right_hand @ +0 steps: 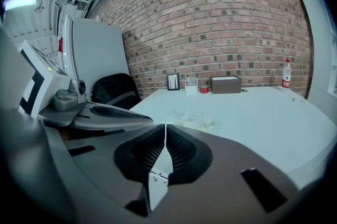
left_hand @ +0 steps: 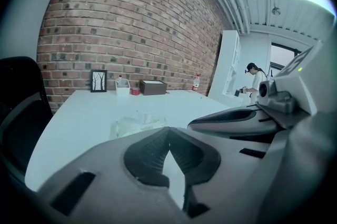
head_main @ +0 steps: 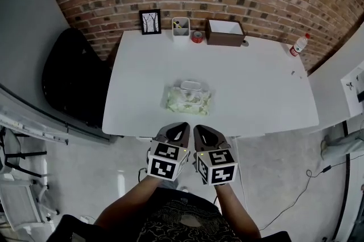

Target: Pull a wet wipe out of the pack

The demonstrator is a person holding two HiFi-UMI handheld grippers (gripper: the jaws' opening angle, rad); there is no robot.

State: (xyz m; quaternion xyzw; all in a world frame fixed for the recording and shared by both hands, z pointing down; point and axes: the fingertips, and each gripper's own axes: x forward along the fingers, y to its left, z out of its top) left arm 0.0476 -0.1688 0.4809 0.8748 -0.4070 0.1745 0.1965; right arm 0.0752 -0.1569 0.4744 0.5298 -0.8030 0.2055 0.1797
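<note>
A pale green wet wipe pack (head_main: 189,97) with a white lid lies near the front of the white table (head_main: 256,87). The same pack shows dimly in the left gripper view (left_hand: 136,124) and the right gripper view (right_hand: 192,119). Both grippers hover side by side before the table's front edge, short of the pack. My left gripper (head_main: 182,126) (left_hand: 168,133) is shut with nothing in it. My right gripper (head_main: 198,128) (right_hand: 165,129) is also shut and empty.
Along the table's back edge stand a framed picture (head_main: 150,21), a white cup (head_main: 181,29), a red tape roll (head_main: 197,37) and a brown box (head_main: 225,32). A bottle (head_main: 298,45) stands at the far right corner. A black chair (head_main: 74,76) stands left of the table.
</note>
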